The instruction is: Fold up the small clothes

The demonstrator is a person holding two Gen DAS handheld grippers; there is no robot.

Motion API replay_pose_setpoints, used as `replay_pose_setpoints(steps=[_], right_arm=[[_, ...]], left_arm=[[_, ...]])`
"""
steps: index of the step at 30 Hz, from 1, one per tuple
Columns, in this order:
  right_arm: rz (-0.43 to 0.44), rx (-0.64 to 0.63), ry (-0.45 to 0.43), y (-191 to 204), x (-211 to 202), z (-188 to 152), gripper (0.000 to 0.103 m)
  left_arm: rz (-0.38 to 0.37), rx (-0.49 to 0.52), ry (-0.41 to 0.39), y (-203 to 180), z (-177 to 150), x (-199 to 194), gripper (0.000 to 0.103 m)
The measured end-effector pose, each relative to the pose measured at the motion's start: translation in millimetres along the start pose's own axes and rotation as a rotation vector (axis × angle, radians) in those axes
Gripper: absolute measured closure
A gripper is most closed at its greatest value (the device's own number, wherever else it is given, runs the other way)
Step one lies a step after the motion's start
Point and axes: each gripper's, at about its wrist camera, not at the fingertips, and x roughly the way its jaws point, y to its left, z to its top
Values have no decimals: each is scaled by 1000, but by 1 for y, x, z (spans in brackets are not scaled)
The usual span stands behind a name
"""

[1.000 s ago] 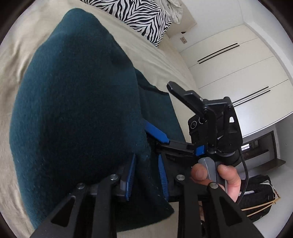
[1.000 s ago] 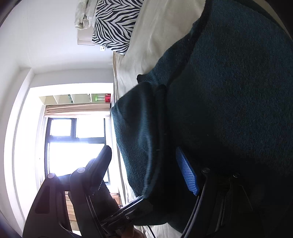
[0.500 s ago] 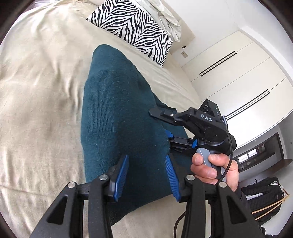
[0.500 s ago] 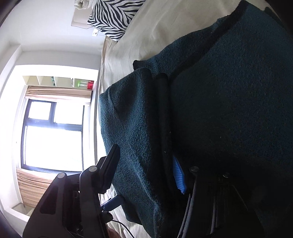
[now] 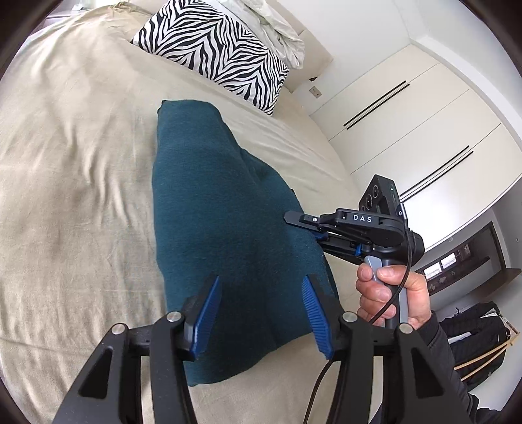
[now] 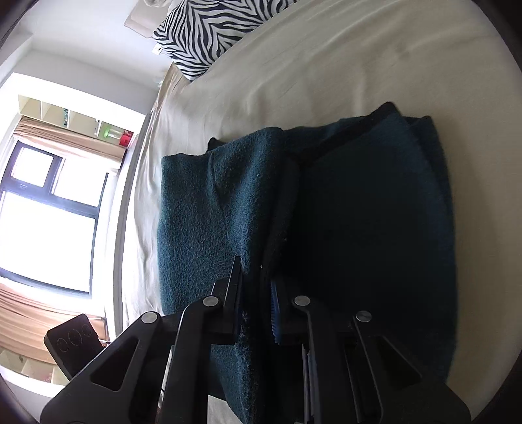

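A dark teal knitted garment (image 5: 222,228) lies folded lengthwise on the beige bed sheet (image 5: 75,156). My left gripper (image 5: 261,313) is open and empty, above the garment's near end. My right gripper (image 5: 313,228) shows at the garment's right edge in the left wrist view. In the right wrist view the right gripper (image 6: 256,293) is shut on a fold of the teal garment (image 6: 375,228), with cloth pinched between the blue pads.
A zebra-striped pillow (image 5: 215,49) lies at the head of the bed, also seen in the right wrist view (image 6: 212,29). White wardrobe doors (image 5: 417,130) stand to the right. A black bag (image 5: 473,339) sits on the floor. A window (image 6: 42,208) is beyond the bed's edge.
My left gripper has let go of the garment, opened wide and pulled back. The folded cloth has dropped flat on the bed. The right gripper stays shut on its fold.
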Motion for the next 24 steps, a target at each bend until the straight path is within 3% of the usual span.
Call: replay_pose_setpoints(steps=[7, 15, 18, 24], right_arm=[[-45, 50, -43, -53, -42, 3, 91], [-69, 21, -54, -60, -67, 9, 91], [-88, 38, -34, -71, -59, 11, 91], [-6, 115, -75, -98, -45, 4, 87]], left_arm=[[4, 45, 29, -25, 4, 18, 49], [17, 105, 42, -47, 4, 28, 48], [45, 118, 51, -49, 2, 37, 48], [114, 160, 44, -46, 11, 43, 48]])
